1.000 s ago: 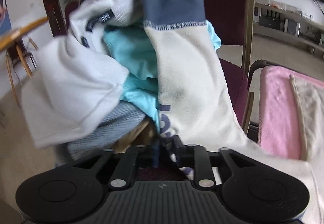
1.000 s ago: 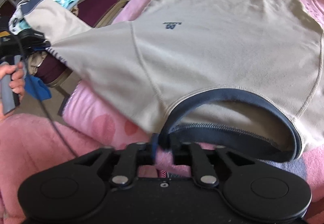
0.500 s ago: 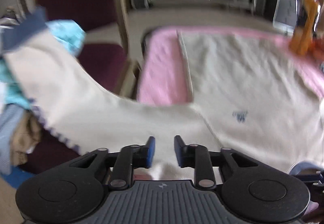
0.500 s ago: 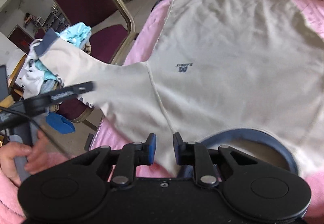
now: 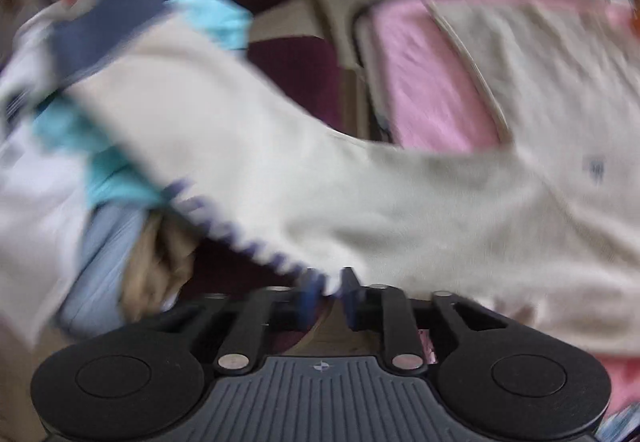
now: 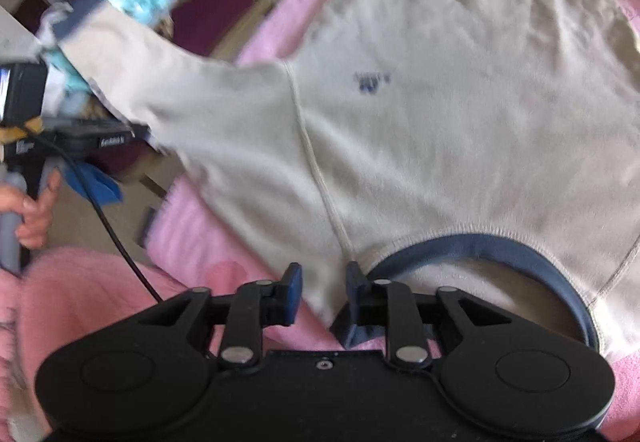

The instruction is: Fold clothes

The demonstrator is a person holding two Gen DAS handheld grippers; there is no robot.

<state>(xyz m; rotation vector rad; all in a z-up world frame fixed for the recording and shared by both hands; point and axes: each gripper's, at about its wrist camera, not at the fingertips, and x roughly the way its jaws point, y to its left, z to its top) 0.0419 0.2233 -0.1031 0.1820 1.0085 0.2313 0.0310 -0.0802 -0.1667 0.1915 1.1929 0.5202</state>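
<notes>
Pink fleece covers the table (image 6: 192,226) under and ahead of both tools, and spread flat on it, reaching far ahead of the right hand-held gripper (image 6: 322,292), lies a cream sweatshirt (image 6: 460,114) with a small dark logo on the chest. Its long sleeve (image 5: 248,146) stretches off the table's edge, ahead and to the left of both tools, onto a heap of clothes (image 5: 52,170) piled on a maroon chair (image 5: 296,70). The navy collar (image 6: 476,246) curves just right of the right tool's tips. The right jaws have just been opening and stand moderately apart, the shoulder edge lying loose between them with no pinch visible. The left hand-held gripper (image 5: 328,292) has also just been opening; its jaws stand apart with the sleeve's lower edge at their tips, though the blur leaves it unclear whether the pads touch cloth. A bare hand (image 6: 34,202) grips that tool's handle at far left.
</notes>
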